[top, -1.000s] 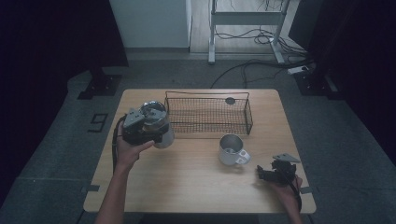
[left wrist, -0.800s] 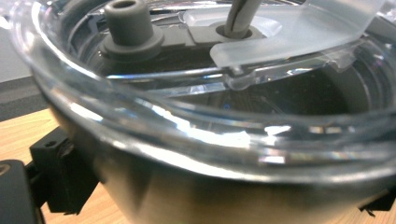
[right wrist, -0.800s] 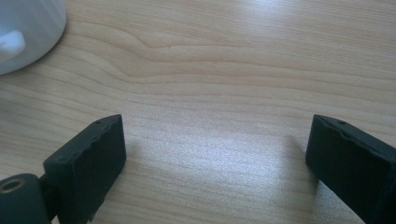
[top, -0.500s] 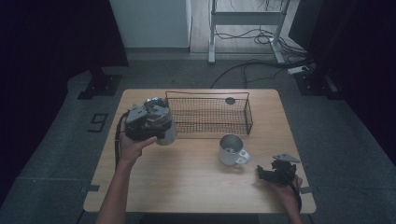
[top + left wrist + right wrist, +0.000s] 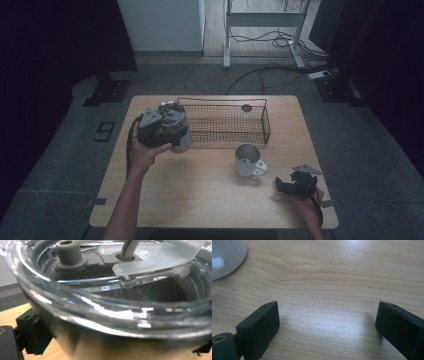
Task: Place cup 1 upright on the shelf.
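Tumbler (image 5: 176, 131), steel, slick, clear-lidded, sits clamped in left tool (image 5: 159, 129) beside the basket (image 5: 227, 122); grip its body. Right tool (image 5: 291, 186) gapes wide.

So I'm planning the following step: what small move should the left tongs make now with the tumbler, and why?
Probably carry the tumbler a little further right, over the wire basket. The left tongs grip it, lifted beside the basket's left end. The right tongs rest open on the table near the mug.
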Demonstrator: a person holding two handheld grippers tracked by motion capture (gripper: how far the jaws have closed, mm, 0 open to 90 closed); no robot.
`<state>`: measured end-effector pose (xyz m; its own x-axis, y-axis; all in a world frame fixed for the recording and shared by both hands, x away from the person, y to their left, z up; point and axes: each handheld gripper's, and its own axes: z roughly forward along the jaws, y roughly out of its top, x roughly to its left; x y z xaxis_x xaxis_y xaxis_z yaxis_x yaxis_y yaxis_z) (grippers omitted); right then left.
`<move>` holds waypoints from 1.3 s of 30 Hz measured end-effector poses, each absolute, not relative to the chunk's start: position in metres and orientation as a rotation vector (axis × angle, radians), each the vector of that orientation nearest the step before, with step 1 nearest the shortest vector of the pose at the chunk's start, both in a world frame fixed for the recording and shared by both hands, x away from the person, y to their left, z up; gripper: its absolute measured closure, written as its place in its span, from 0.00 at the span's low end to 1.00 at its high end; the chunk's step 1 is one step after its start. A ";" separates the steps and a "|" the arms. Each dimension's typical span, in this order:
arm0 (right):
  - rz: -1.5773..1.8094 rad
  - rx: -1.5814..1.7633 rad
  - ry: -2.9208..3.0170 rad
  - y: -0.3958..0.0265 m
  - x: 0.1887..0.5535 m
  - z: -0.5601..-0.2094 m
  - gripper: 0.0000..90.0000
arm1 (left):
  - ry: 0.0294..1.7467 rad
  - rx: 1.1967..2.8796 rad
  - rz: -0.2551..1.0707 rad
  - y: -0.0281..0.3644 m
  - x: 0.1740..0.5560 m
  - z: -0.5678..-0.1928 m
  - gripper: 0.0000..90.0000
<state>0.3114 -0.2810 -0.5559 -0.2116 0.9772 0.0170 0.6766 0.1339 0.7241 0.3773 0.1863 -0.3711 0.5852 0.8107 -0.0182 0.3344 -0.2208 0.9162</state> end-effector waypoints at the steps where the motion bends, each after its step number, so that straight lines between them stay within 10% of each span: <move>1: 0.850 1.585 1.952 -0.281 0.311 -0.556 0.06 | 0.933 1.804 0.590 0.186 0.378 -0.370 0.05; 39: 0.854 1.584 1.941 -0.281 0.311 -0.556 0.07 | 0.905 1.822 0.567 0.155 0.405 -0.367 0.05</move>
